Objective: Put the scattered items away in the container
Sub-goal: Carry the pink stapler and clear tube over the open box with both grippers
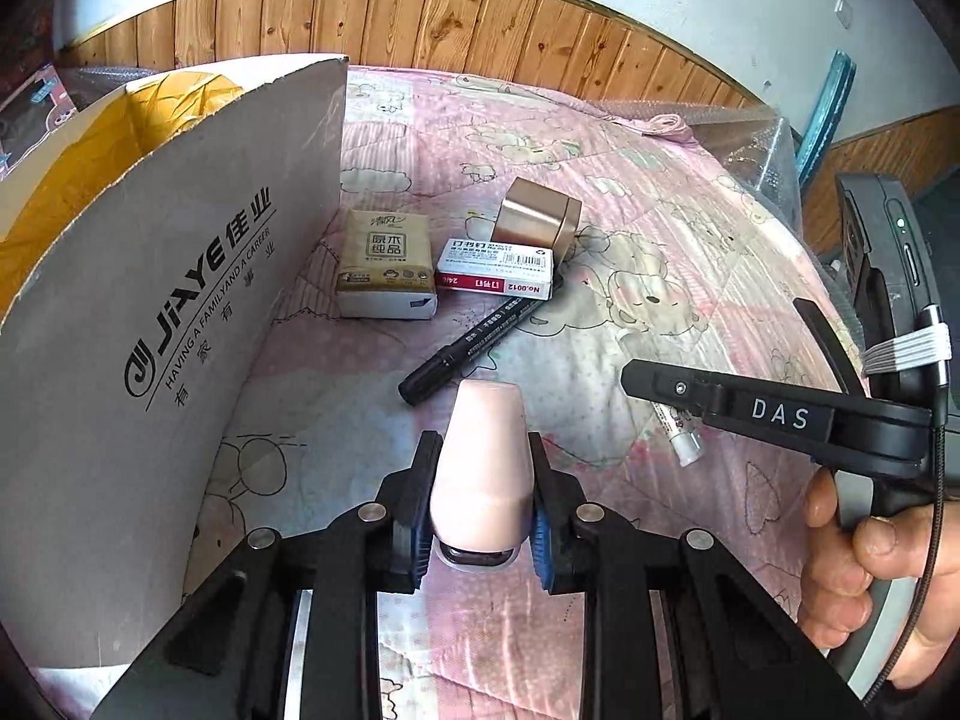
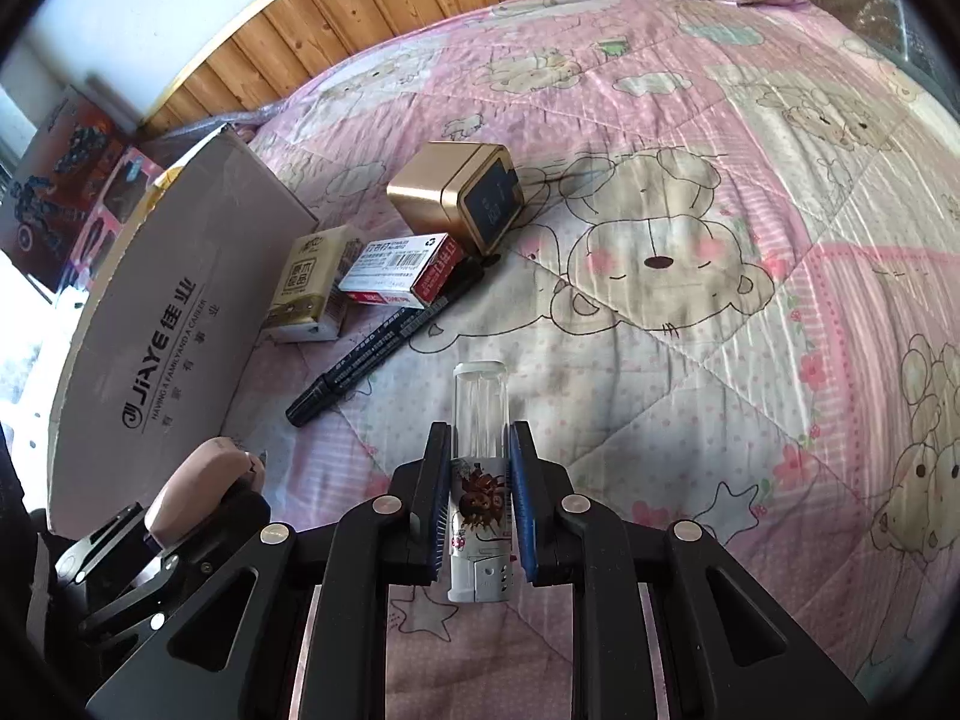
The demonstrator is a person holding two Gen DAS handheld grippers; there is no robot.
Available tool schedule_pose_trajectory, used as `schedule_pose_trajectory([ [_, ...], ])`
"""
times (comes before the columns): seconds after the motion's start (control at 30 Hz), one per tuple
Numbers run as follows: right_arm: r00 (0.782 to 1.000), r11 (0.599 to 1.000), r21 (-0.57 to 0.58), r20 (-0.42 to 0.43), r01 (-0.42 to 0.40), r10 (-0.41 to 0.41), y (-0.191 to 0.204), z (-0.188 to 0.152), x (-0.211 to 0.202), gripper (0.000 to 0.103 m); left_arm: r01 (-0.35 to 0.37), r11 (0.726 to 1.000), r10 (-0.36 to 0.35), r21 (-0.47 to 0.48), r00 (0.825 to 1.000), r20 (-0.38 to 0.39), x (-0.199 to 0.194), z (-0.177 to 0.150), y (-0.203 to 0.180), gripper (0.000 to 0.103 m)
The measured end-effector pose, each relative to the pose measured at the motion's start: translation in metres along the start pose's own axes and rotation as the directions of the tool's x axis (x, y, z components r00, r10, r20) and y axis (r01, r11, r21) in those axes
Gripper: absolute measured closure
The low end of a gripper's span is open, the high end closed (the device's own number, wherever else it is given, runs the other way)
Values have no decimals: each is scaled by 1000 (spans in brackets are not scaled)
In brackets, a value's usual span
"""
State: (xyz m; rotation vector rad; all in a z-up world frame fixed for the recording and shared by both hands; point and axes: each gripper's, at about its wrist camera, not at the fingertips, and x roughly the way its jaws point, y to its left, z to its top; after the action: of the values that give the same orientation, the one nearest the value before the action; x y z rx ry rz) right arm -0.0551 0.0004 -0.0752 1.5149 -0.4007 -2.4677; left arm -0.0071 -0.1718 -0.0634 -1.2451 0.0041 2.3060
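Observation:
My left gripper (image 1: 480, 456) is shut on a pale pink rounded device (image 1: 483, 468), held above the quilt beside the cardboard box (image 1: 168, 312). My right gripper (image 2: 479, 456) is shut on a small tube with a clear cap and a cartoon label (image 2: 480, 468). On the quilt near the box lie a tissue pack (image 1: 387, 264), a staples box (image 1: 501, 267), a black marker (image 1: 480, 342) and a gold cube clock (image 1: 537, 219). In the right wrist view the same group shows: tissue pack (image 2: 315, 282), staples box (image 2: 408, 270), marker (image 2: 384, 348), clock (image 2: 462, 195).
The open box (image 2: 180, 312) stands at the left with its flap raised and yellow tape inside. A pink cartoon quilt (image 2: 690, 300) covers the bed. Wood panelling (image 1: 480, 24) runs behind. A hand (image 1: 864, 564) holds the right gripper. Toy boxes (image 2: 66, 180) sit beyond the carton.

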Motion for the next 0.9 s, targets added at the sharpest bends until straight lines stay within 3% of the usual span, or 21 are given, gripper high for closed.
schedule_pose_trajectory([
  [0.9, 998, 990, -135, 45, -42, 48, 56, -28, -35, 84, -27, 1000, 28, -13, 999, 43, -63, -11, -2, 76],
])
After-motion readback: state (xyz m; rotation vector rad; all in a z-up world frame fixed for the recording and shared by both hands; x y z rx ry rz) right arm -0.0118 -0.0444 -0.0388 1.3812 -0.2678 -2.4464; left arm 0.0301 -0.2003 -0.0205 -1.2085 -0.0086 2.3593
